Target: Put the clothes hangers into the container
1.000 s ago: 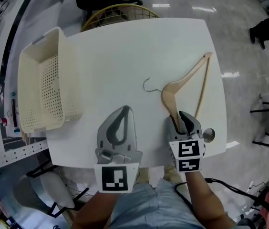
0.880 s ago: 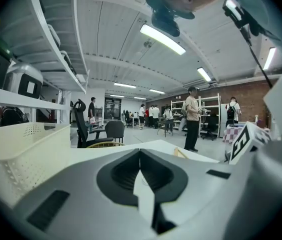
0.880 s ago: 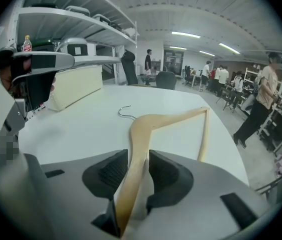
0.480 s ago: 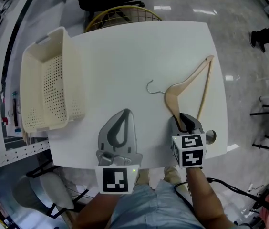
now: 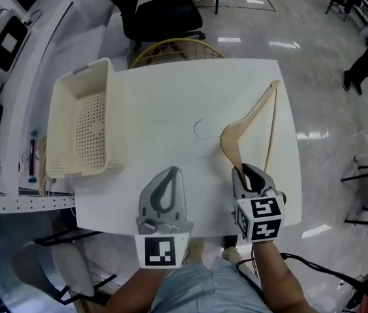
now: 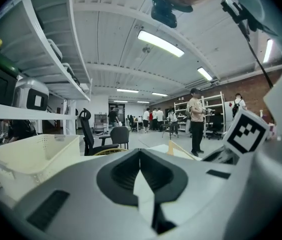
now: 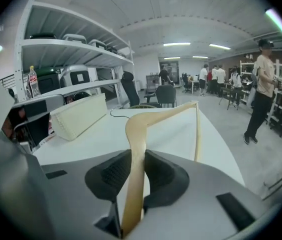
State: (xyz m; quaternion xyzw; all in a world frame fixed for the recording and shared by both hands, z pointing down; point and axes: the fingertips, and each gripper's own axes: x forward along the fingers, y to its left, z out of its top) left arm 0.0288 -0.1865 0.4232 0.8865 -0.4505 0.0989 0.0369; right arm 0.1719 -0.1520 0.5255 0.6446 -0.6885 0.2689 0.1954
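A wooden clothes hanger (image 5: pixel 252 120) with a metal hook (image 5: pixel 199 128) lies on the right half of the white table (image 5: pixel 164 90). My right gripper (image 5: pixel 248 169) is shut on the end of its near arm; its jaws have just been closing with the hanger between them. In the right gripper view the wood (image 7: pixel 166 115) runs out from between the pads (image 7: pixel 112 171). The cream perforated container (image 5: pixel 79 132) stands at the table's left edge, seemingly empty. My left gripper (image 5: pixel 169 171) hovers over the near edge, shut on nothing, and in its own view (image 6: pixel 140 151) the tips meet.
A yellow wire basket (image 5: pixel 171 47) and a black office chair (image 5: pixel 164 8) stand behind the table. Metal shelving (image 5: pixel 8 77) runs along the left. Several people (image 6: pixel 197 119) stand far off in the room. The table's right edge (image 5: pixel 293 142) drops to the floor.
The right jaws have closed in on the hanger's near arm, and that end has come up off the table. Both grippers have risen a little. The head view has shifted.
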